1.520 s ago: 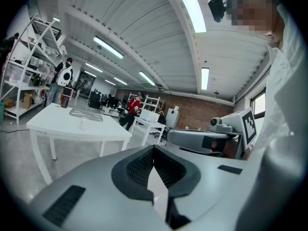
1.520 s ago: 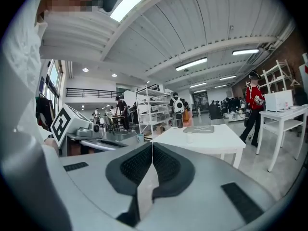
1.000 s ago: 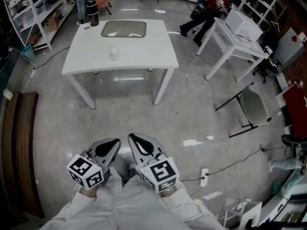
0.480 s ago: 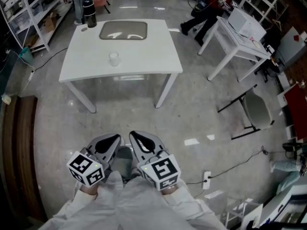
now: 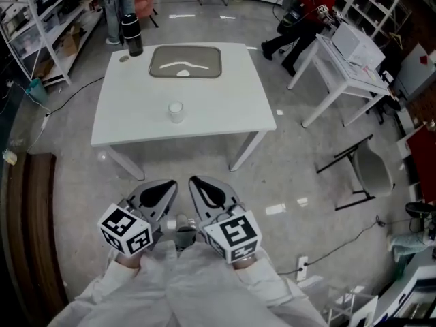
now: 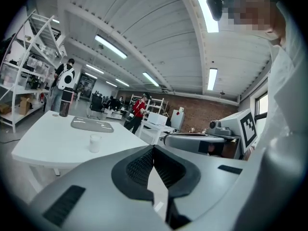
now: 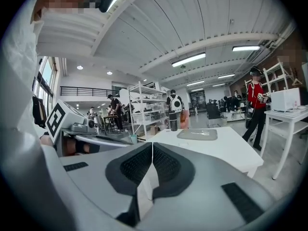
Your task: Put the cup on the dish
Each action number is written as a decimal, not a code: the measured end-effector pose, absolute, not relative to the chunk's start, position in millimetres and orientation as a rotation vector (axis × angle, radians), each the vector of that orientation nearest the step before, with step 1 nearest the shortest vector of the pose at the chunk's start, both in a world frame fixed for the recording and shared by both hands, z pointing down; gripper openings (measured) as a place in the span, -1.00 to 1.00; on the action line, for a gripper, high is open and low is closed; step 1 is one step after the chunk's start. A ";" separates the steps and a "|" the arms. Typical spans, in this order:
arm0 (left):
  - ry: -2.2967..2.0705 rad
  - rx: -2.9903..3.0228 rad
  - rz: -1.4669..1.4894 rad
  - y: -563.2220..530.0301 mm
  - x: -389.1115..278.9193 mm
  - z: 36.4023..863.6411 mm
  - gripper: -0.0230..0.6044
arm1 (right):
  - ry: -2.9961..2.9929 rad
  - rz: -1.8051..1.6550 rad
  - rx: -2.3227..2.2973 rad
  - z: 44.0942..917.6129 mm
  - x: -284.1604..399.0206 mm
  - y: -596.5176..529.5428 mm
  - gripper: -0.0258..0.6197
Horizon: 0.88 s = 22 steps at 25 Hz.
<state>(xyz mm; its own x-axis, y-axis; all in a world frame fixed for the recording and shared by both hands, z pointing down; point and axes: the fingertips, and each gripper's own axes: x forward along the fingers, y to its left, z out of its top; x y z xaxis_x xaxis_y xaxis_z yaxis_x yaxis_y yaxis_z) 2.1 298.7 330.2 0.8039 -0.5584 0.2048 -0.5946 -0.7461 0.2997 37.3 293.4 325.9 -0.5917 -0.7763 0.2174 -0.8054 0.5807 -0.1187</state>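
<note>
Polished concrete floor (image 5: pixel 286 182) of a busy workshop, metal shelves (image 5: pixel 41 19) along the left.

Nearest, low in front of the body: left claw (image 6: pixel 153 148), jaws pressed together, nothing between them. Just beside it, right claw (image 7: pixel 152 144), likewise closed on nothing. Both over bare floor, well short of the white tabletop (image 5: pixel 231 107), pointing toward it.

Next, on the tabletop: the cup (image 5: pixel 176 111), upright, about midway between the left and right edges and nearer the near edge than the far one. Alone there, nothing touching it.

Further on, against the middle of the far edge: the dish (image 5: pixel 185 62), a shallow grey rectangular tray, apart from the cup. At the far left corner, a dark flask (image 5: pixel 131 35).

Beyond, to the right: a second white table (image 5: pixel 344 63), a folding chair (image 5: pixel 368 162) and a person in red (image 5: pixel 310 2).

No hold taken yet; task judged at its very start.

Cup probably small, light and smooth-walled, pale, perhaps thin plastic or glass; too far off to tell which. Likely easy to tip or to crush. Best gripped across the side wall around mid-height, with gentle pressure, kept upright, then lowered flat onto the dish.
</note>
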 end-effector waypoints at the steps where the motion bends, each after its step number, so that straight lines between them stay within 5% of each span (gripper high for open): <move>1: -0.869 2.646 0.144 288.5 -1.4 329.0 -0.90 | -2.661 0.304 1.350 325.3 33.6 283.1 -0.87; 22: -0.874 2.613 0.180 160.6 -24.7 347.2 -0.90 | -2.642 0.359 1.398 340.8 18.9 156.2 -0.88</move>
<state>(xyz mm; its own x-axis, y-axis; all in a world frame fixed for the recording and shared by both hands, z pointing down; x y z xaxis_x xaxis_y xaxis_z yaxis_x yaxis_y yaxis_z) -24.7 160.6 347.2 0.7988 -0.5533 0.2362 -0.6016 -0.7355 0.3116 18.9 156.2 340.8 -0.5622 -0.7958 0.2251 -0.8270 0.5424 -0.1478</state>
